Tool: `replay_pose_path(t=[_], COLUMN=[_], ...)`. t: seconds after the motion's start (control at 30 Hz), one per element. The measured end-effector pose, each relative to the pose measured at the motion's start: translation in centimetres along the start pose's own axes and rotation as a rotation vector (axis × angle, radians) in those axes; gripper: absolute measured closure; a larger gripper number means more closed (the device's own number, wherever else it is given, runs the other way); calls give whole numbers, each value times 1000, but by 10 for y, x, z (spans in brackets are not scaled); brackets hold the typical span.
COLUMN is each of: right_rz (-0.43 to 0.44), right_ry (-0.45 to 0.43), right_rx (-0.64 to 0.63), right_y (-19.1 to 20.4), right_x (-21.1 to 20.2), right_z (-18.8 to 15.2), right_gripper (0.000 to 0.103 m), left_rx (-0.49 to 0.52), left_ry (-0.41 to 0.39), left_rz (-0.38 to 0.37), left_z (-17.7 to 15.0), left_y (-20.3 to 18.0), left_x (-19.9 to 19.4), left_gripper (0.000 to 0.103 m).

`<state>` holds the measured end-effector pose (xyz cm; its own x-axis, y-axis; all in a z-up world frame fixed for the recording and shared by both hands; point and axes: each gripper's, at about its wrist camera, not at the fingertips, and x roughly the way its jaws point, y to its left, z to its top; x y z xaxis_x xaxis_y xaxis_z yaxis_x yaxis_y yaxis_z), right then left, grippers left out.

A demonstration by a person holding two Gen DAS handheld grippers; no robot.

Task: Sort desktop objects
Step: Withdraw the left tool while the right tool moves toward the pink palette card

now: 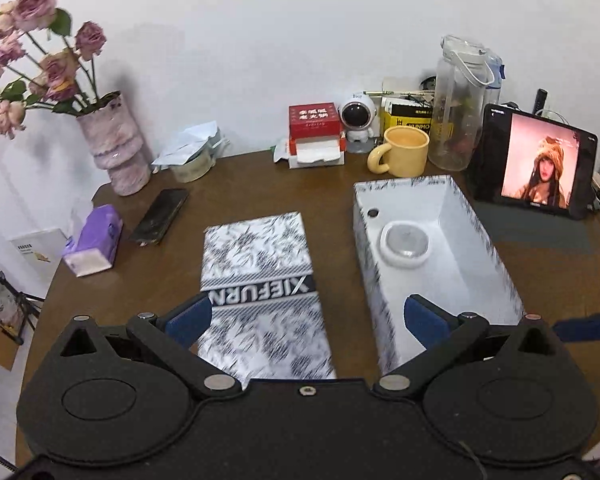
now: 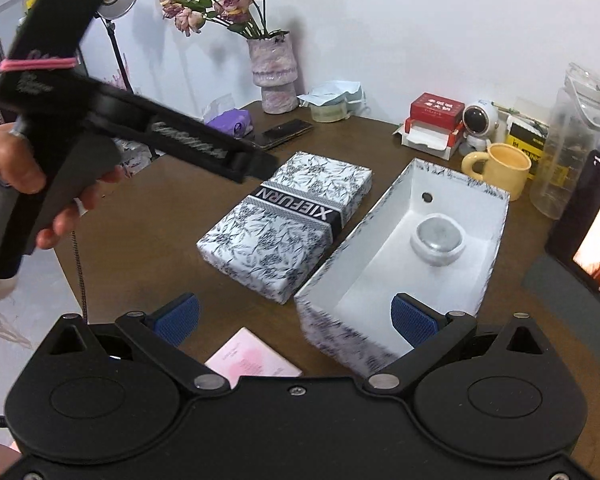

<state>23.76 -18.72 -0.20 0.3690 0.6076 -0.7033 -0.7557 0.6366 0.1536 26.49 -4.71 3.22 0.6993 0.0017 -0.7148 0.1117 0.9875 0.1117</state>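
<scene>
Both grippers hover over the brown desk (image 1: 260,184), and neither has anything in it. The left gripper (image 1: 306,320) has its blue pads spread wide above the near end of the patterned box lid (image 1: 260,272), which lies flat with its "XIEFURN" band across the middle. The right gripper (image 2: 296,318) is just as wide open, one pad hanging over the near corner of the open box (image 2: 400,264) just beside that lid. Inside the box sit a round white-rimmed case (image 2: 438,240) and a small dark disc (image 2: 427,197) near the far wall.

The lid looks like stiff, light cardboard, probably a bit slick on its printed face. My read: pinch it across the narrow width, by the long edges, gently so the walls don't buckle. A pink card (image 2: 254,360) lies on the desk under the right gripper: thin, flat, awkward to lift.
</scene>
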Motion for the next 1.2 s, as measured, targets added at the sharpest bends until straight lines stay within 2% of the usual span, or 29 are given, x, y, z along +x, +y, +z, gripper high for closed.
replay_pose_path(t=[0.3,0.7,0.93,1.2], right_rz=[-32,-55,-39,7], right_ry=[9,50,87,175], right_rx=[-28,-41,-158,-299], right_y=[39,66,82,90], right_x=[0,27,50,88], right_z=[-19,-36,-44,-50], right_gripper=[0,0,0,0], left_rx=[-31,-53,-44,-64], left_ry=[11,-15,7,0], left_rz=[-63,-66,-85,-101], left_z=[-42,-80,-99,-113], left_y=[32,64,75,83], left_x=[-19,-33,-36,-36], left_gripper=[0,0,0,0])
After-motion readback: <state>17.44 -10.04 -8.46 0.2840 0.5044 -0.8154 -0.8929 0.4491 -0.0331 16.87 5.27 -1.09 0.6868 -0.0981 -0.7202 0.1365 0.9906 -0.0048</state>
